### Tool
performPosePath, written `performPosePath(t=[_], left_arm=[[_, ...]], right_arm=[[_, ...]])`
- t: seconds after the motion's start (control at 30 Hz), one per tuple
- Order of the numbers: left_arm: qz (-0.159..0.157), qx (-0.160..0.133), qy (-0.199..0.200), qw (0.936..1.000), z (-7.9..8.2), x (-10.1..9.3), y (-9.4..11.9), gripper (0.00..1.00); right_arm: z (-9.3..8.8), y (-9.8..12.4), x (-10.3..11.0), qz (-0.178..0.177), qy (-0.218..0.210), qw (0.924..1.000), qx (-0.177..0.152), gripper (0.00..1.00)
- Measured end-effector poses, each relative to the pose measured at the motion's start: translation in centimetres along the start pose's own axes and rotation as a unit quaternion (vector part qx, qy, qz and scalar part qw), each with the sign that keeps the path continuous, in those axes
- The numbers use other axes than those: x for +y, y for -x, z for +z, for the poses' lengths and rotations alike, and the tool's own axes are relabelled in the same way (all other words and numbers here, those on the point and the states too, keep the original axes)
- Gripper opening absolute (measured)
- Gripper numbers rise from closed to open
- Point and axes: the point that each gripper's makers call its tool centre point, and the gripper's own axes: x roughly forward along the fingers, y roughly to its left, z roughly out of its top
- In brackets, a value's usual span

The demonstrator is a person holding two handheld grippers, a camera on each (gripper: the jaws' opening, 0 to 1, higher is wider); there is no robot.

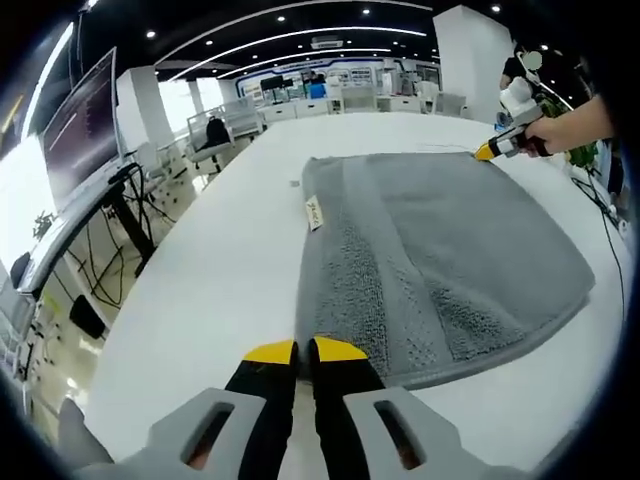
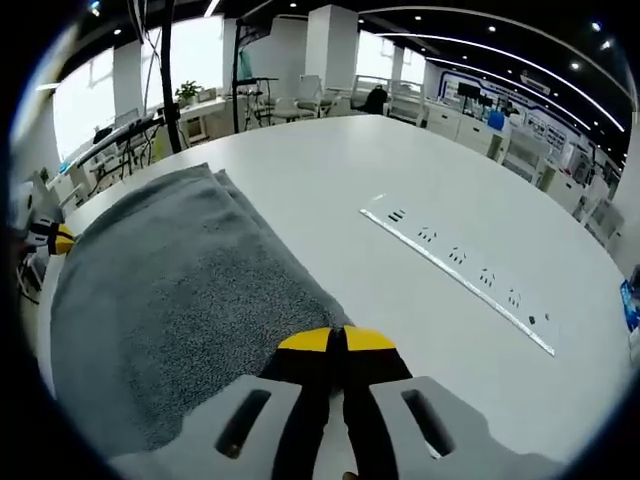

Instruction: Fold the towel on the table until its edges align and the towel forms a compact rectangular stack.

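Observation:
A grey towel (image 1: 440, 250) lies folded flat on the white table (image 1: 210, 290), with a small label (image 1: 313, 212) along one edge. My left gripper (image 1: 305, 350) is shut at the towel's near corner, its yellow tips pressed together over the cloth edge. A hand holds my right gripper (image 1: 492, 150) at the towel's opposite far corner. In the right gripper view the towel (image 2: 170, 300) spreads to the left. There my right gripper (image 2: 336, 340) is shut on its near corner. The left gripper's yellow tip (image 2: 60, 240) peeks in at the towel's far left corner.
A strip of power sockets (image 2: 460, 265) is set into the table (image 2: 400, 180) to the right of the towel. A monitor (image 1: 85, 125) on a stand and cables stand off the table's left side. Desks and chairs (image 1: 215, 135) fill the room behind.

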Motion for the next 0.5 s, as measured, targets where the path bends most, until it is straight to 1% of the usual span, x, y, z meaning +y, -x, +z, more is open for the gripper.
performPosePath(t=[0.07,0.2,0.27,0.4,0.5], left_arm=[[0.000,0.002,-0.002,1.0000,0.0,0.0,0.0,0.05],[0.001,0.005,-0.009,0.9999,0.0,-0.1,0.0,0.05],[0.002,0.004,-0.010,0.9999,0.0,-0.1,0.0,0.05],[0.002,0.008,-0.014,0.9999,0.0,-0.1,0.0,0.05],[0.001,0.011,-0.019,0.9998,0.0,-0.1,-0.1,0.05]], right_arm=[[0.0,0.2,-0.2,-0.002,0.001,1.0000,0.001,0.00],[-0.4,0.9,-1.0,-0.014,-0.017,0.9997,0.004,0.00],[-0.9,0.9,-1.7,-0.023,-0.023,0.9994,0.012,0.00],[-2.2,1.0,-2.4,-0.029,-0.034,0.9987,0.025,0.00],[-2.6,0.8,-2.3,-0.026,-0.050,0.9983,0.019,0.01]])
